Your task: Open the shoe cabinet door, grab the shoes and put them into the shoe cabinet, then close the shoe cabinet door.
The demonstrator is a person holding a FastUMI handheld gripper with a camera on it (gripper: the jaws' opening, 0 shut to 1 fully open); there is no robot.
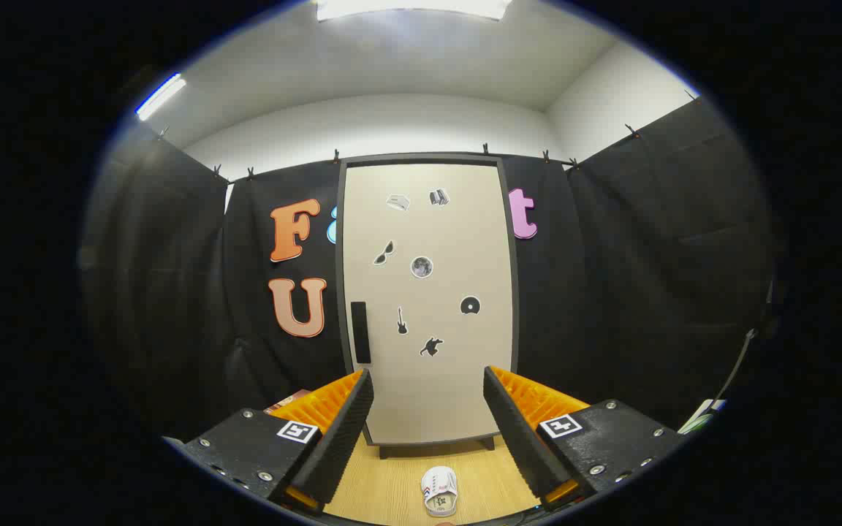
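Note:
A tall beige shoe cabinet (428, 292) with a dark frame stands straight ahead, its door shut. A black vertical handle (360, 332) sits near the door's left edge, and small stickers dot the door. A white shoe (439, 491) with red and blue stripes lies on the wooden floor between my fingers, in front of the cabinet. My gripper (428, 387) is open, its black ribbed fingers (340, 431) spread wide with nothing between them, well short of the door.
The light wooden floor (384, 489) runs from the fingers up to the cabinet's short feet. Black cloth walls close in on both sides. A small reddish object (286, 400) lies on the floor behind the left finger.

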